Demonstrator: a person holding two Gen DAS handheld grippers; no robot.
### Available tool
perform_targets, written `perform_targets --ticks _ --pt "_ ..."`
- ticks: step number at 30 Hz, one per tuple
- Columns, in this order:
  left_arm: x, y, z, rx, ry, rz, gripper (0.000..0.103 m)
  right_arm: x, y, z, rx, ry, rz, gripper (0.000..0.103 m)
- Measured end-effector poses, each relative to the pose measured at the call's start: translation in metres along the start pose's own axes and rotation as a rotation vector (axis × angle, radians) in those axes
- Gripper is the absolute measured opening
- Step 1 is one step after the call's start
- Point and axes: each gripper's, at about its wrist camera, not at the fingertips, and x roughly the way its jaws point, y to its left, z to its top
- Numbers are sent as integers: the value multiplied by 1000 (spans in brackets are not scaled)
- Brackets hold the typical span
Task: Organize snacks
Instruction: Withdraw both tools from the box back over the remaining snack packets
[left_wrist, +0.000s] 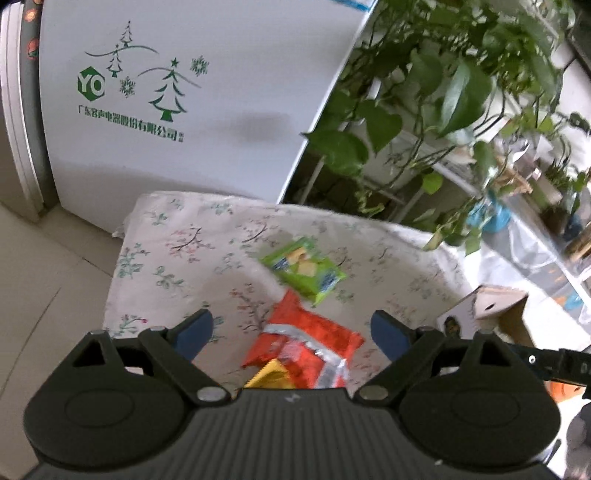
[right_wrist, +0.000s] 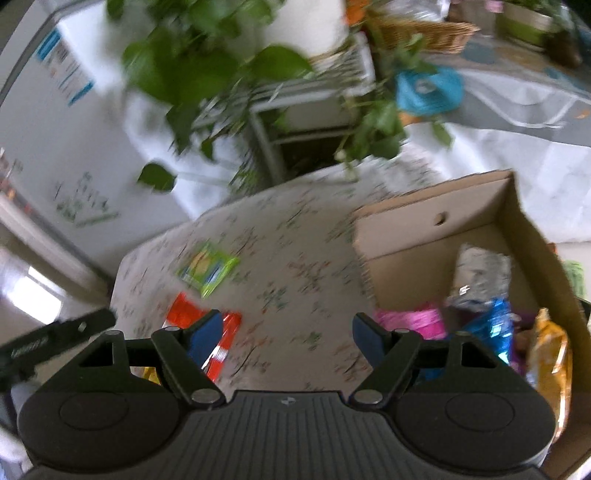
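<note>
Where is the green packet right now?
The green packet lies on the floral cloth just beyond the red packet, left of the cardboard box.

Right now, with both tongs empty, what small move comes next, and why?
Probably lower the left tongs onto the red packet. They stand open just above it, nothing is gripped, and it lies loose on the flowered cloth, while the cardboard box already holds other snacks.

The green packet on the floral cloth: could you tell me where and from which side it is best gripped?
Probably across its short width, near the middle, coming down from above. The green packet lies flat and alone on the cloth, clear of the red packet, so both long edges are free. The open left gripper looks wide enough to straddle it.
</note>
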Motion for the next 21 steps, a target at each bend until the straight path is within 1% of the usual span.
perform_targets --ticks 2,4,10,12,17,20,21 --pt "2 5 -2 10 9 24 92 5 7 -3 -19 24 11 82" --pt "6 8 -7 24 35 35 92 11 12 -4 -34 40 13 82" --pt "27 5 -30 81 126 52 92 16 20 -3 -17 35 -3 82" --pt "36 4 -36 69 149 61 92 19 25 -2 -12 33 -1 82" --pt "50 4 -43 1 151 84 92 34 40 -1 -21 53 4 82" --pt "58 2 -51 -14 194 91 92 47 47 -1 -16 70 5 82" --pt "58 2 -54 -11 196 94 92 51 51 -1 -18 75 6 82"
